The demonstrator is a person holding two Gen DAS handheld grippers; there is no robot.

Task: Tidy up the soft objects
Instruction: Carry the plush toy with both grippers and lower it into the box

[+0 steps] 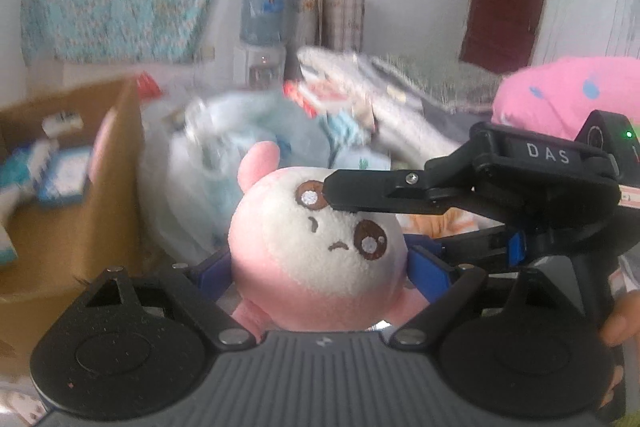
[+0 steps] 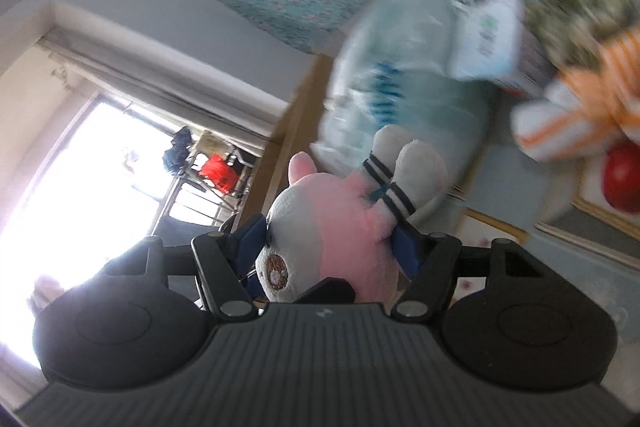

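A pink and white plush toy with brown eyes and a sad mouth is held up in the air. My left gripper is shut on its head, with a blue pad pressed against each side. My right gripper comes in from the right. Its upper finger lies across the plush's face by one eye and its lower finger reaches in beneath. In the right wrist view the plush toy sits between the blue pads of my right gripper, and its striped-sock legs point away.
An open cardboard box with small packets stands at the left. Behind the plush lie a clear bag of pale blue things and a pink spotted cushion. An orange-and-white plush and a red ball lie at the right. A hand holds the right gripper.
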